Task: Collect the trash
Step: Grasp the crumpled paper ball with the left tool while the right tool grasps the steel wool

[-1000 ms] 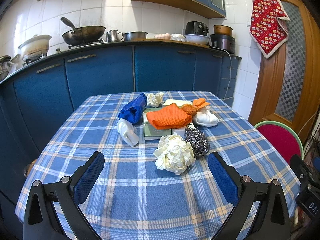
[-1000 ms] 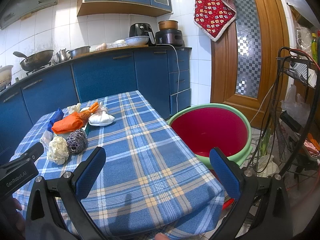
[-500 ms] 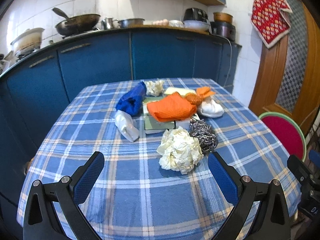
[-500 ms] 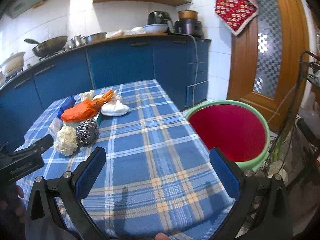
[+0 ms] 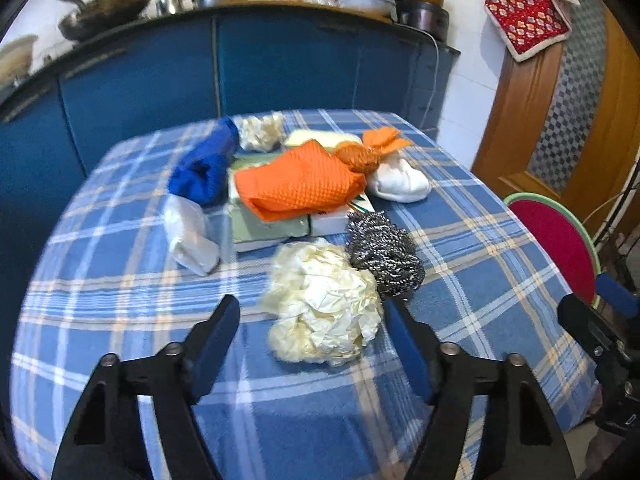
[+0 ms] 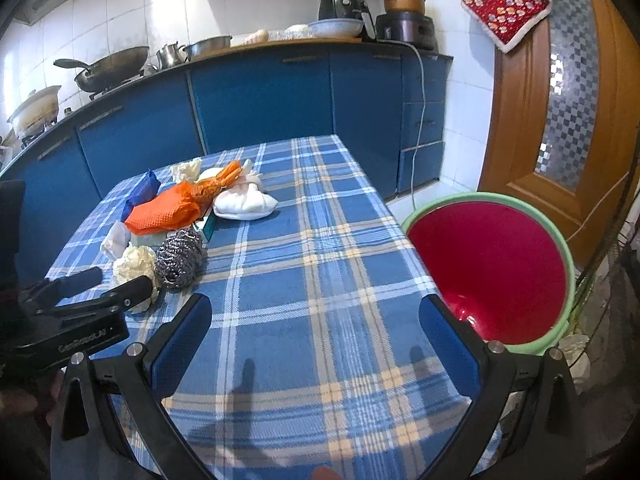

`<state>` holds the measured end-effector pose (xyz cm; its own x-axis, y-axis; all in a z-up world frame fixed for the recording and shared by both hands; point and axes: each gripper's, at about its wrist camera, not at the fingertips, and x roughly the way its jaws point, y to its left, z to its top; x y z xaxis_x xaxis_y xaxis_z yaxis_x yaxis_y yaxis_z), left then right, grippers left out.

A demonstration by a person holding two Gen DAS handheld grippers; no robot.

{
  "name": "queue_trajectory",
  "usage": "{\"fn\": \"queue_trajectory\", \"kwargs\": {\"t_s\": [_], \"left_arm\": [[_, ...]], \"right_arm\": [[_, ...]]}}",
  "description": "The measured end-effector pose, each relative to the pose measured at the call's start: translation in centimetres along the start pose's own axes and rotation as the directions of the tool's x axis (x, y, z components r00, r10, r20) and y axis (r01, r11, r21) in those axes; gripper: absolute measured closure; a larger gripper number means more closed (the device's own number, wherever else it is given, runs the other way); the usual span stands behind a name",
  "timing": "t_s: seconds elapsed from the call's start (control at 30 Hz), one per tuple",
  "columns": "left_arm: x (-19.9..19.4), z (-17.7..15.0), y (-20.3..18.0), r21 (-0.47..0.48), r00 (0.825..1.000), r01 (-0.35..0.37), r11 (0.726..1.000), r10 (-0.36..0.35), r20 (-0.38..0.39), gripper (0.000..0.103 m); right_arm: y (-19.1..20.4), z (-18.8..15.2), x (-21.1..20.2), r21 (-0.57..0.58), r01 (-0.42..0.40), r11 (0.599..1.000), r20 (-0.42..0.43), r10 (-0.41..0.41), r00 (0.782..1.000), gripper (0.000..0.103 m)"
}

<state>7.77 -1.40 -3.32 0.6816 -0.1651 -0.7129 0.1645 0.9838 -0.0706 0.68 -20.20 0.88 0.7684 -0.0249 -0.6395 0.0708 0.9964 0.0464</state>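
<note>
Two hand-held grippers work over a worktop covered in a blue checked cloth. The left hand-held gripper is closing its jaws around a crumpled ball of cream paper; the paper sits between the blue pads, which do not yet press on it. Just beside the paper, touching it, lies a steel scourer. Behind them are an orange cloth on flat boxes, a blue cloth, a clear plastic bag and a white bundle. The right hand-held gripper hangs wide open over bare cloth, holding nothing. A red basin with a green rim stands beside the worktop's right edge.
</note>
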Motion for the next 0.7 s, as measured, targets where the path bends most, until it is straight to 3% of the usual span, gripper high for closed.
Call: {"fn": "queue_trajectory", "kwargs": {"t_s": [0.07,0.17,0.33,0.7], "left_arm": [[0.5,0.1,0.1,-0.004,0.999,0.033,0.999,-0.033,-0.016,0.053],[0.6,0.3,0.2,0.001,0.998,0.06,0.998,-0.06,-0.015,0.058],[0.3,0.7,1.0,-0.01,0.998,0.063,0.998,-0.063,-0.012,0.059],[-0.7,2.0,4.2,-0.08,1.0,-0.008,0.997,0.009,0.01,0.059]], "right_arm": [[0.1,0.3,0.5,-0.005,-0.008,1.0,-0.012,0.008,1.0,0.001],[0.5,0.8,1.2,-0.016,-0.022,1.0,-0.023,0.022,1.0,0.001],[1.6,1.6,2.4,-0.03,-0.069,0.997,-0.044,0.067,0.997,0.001],[6.0,3.4,5.3,-0.107,-0.208,0.972,-0.099,0.198,0.975,0.002]]}}
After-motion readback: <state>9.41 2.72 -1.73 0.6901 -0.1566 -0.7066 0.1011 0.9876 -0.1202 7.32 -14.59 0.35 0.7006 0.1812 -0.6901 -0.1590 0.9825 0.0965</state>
